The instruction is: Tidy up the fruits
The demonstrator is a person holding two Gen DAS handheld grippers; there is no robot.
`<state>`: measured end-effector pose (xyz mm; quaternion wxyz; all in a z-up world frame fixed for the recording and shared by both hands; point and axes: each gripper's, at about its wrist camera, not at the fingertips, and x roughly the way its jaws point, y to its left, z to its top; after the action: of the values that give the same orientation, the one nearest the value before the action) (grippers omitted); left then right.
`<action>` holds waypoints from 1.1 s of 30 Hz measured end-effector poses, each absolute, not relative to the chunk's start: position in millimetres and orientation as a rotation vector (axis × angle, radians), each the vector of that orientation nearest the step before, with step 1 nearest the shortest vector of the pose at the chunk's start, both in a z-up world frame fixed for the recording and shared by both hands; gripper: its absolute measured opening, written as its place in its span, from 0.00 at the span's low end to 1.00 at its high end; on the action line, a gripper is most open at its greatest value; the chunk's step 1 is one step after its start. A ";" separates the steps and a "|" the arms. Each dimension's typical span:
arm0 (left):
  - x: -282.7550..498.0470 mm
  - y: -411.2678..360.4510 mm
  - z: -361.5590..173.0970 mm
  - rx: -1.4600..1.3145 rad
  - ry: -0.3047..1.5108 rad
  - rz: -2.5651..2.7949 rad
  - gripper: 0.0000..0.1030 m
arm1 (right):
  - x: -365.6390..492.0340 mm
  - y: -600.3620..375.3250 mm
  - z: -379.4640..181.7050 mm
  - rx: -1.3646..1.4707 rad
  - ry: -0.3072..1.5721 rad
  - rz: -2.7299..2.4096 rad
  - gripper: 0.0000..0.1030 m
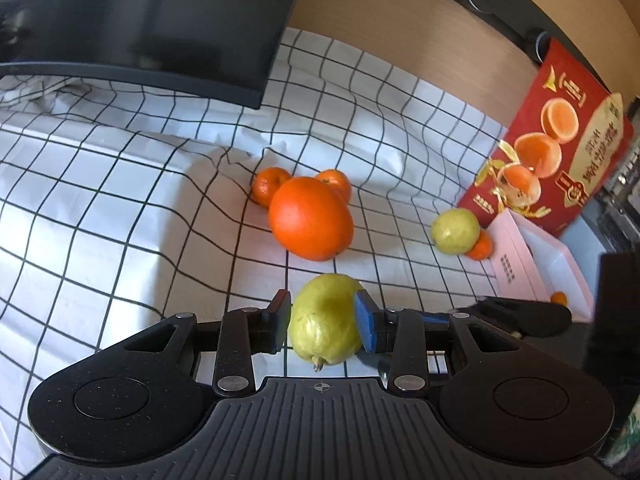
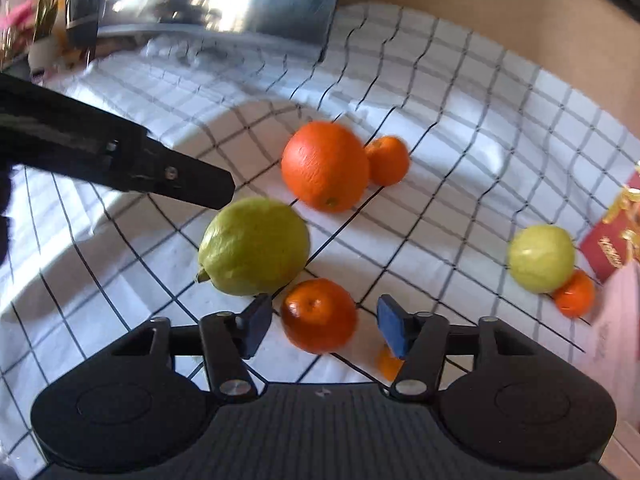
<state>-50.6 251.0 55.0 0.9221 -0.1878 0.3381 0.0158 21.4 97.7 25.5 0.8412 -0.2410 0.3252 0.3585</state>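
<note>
Slippage is the main worry: the left tongs (image 1: 323,322) are clamped on a green guava (image 1: 325,320) by its rounded flanks, the blue pads (image 1: 366,322) touching only a small patch of waxy skin, so a quick swing could let the fruit roll out onto the checked cloth (image 1: 120,200). In the right wrist view the same guava (image 2: 254,246) sits just beside a mandarin (image 2: 319,315), which lies between the fingers of the right tongs (image 2: 324,326); these stand apart, neither pad (image 2: 394,330) appearing to touch it. If both tools move at once they could knock into each other, or the guava could nudge the mandarin out of reach (the picture is blurred, so exact clearance is hard to judge).

The left tool reaches in low and level from the left side, its dark body just above the guava. The right tool points forward and down over the counter. Beyond lie a large orange (image 1: 311,219) with small mandarins touching it, and a second guava (image 1: 455,231) near a pink box (image 1: 516,264).
</note>
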 end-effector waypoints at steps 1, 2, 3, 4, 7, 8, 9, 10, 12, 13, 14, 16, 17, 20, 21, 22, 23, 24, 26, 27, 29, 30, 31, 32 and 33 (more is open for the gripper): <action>-50.2 250.8 54.7 -0.379 0.695 0.028 0.38 | 21.8 99.1 23.9 -0.521 0.691 0.760 0.42; -48.8 250.7 54.4 -0.371 0.697 0.026 0.38 | 21.7 101.2 22.5 -0.533 0.688 0.753 0.42; -46.8 250.6 54.0 -0.361 0.700 0.028 0.38 | 21.0 100.6 22.6 -0.538 0.683 0.751 0.41; -45.0 250.2 54.2 -0.349 0.700 0.033 0.38 | 20.6 99.4 23.1 -0.538 0.684 0.747 0.41; -40.6 248.0 56.7 -0.308 0.690 0.031 0.38 | 13.9 86.7 31.0 -0.511 0.666 0.704 0.41; -39.3 245.2 57.7 -0.286 0.686 0.030 0.38 | 11.1 78.4 35.9 -0.494 0.656 0.690 0.41; -38.5 241.9 58.5 -0.261 0.686 0.031 0.38 | 8.8 66.5 40.3 -0.472 0.650 0.671 0.41; -37.6 236.2 59.3 -0.223 0.687 0.032 0.38 | 7.4 52.2 43.8 -0.444 0.653 0.643 0.41; -37.7 226.5 60.3 -0.152 0.677 0.022 0.38 | 6.8 24.3 45.4 -0.398 0.679 0.573 0.41; -38.7 221.5 60.8 -0.117 0.668 0.016 0.38 | 6.8 10.0 44.9 -0.386 0.693 0.529 0.41; -39.5 216.5 60.6 -0.084 0.659 0.014 0.38 | 6.4 -2.4 43.9 -0.379 0.700 0.490 0.41; -38.9 212.6 59.2 -0.054 0.667 0.014 0.38 | 6.7 -27.5 39.1 -0.354 0.718 0.418 0.41; -38.1 210.1 58.0 -0.039 0.677 0.015 0.38 | 7.6 -37.8 36.0 -0.335 0.736 0.390 0.41; -36.6 202.7 56.2 0.011 0.691 0.006 0.38 | 12.5 -59.9 26.0 -0.273 0.789 0.327 0.41; -36.1 200.7 55.5 0.023 0.694 0.002 0.38 | 13.3 -62.5 23.6 -0.263 0.789 0.313 0.41; -34.9 198.6 54.5 0.033 0.700 -0.005 0.38 | 12.7 -64.8 23.1 -0.255 0.777 0.306 0.41; -33.5 197.3 53.1 0.037 0.709 -0.010 0.39 | 12.3 -66.1 22.7 -0.252 0.771 0.302 0.41; -31.7 195.9 51.4 0.040 0.721 -0.014 0.40 | 11.7 -66.1 21.7 -0.250 0.764 0.298 0.41; -30.7 192.7 49.7 0.056 0.723 -0.013 0.42 | 9.6 -65.8 20.1 -0.255 0.755 0.290 0.43; -30.6 191.3 49.7 0.061 0.722 -0.017 0.44 | 10.1 -64.1 19.2 -0.258 0.754 0.289 0.49; -30.0 189.3 49.2 0.066 0.723 -0.028 0.49 | 8.3 -63.1 17.4 -0.254 0.769 0.298 0.61; -29.9 188.0 48.9 0.070 0.722 -0.032 0.51 | 6.9 -64.2 15.9 -0.247 0.770 0.299 0.64; -29.7 187.0 48.6 0.073 0.721 -0.036 0.52 | 5.5 -65.3 14.7 -0.243 0.770 0.295 0.64; -29.7 186.7 48.4 0.071 0.720 -0.041 0.55 | 5.2 -65.9 12.0 -0.242 0.776 0.291 0.65; -29.8 187.6 48.6 0.060 0.717 -0.049 0.56 | 3.8 -67.9 11.1 -0.230 0.767 0.287 0.69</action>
<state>-29.8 187.6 48.6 0.9357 0.0292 0.3508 -0.0239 3.8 -67.9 11.1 0.9109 -0.1116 0.3720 0.1391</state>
